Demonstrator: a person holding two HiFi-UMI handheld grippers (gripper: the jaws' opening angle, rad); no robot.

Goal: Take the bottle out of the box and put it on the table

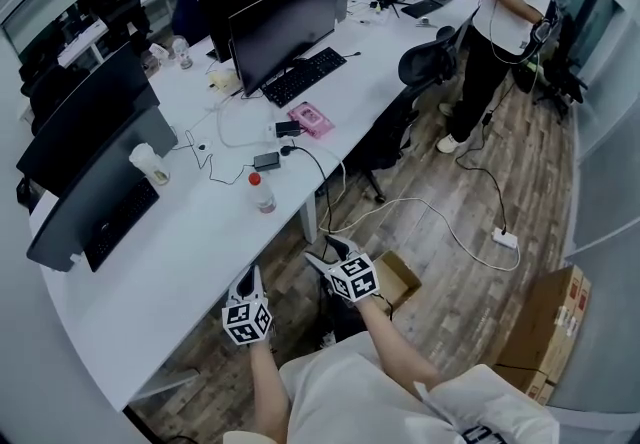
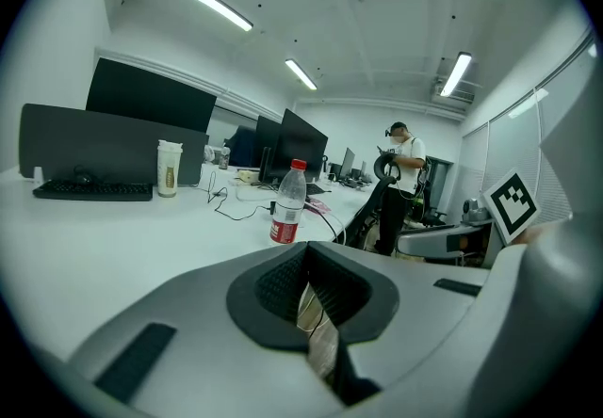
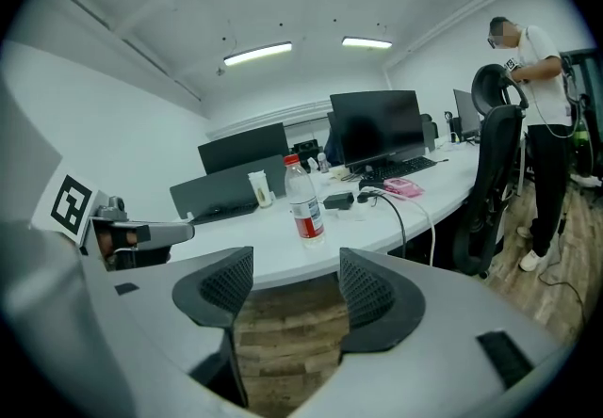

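The bottle (image 1: 261, 192) is standing upright and capped on the white table (image 1: 190, 262), well apart from both grippers. The placing is therefore judged done, and good practice now is keeping both tools low and clear of it. The left gripper (image 1: 248, 278) is showing jaws drawn to a narrow slit with nothing between them, while the right gripper (image 1: 325, 252) is holding its jaws wide over bare floor. The cardboard box (image 1: 402, 277) is sitting open on the floor just right of the right gripper, its inside too hidden to tell any contents.
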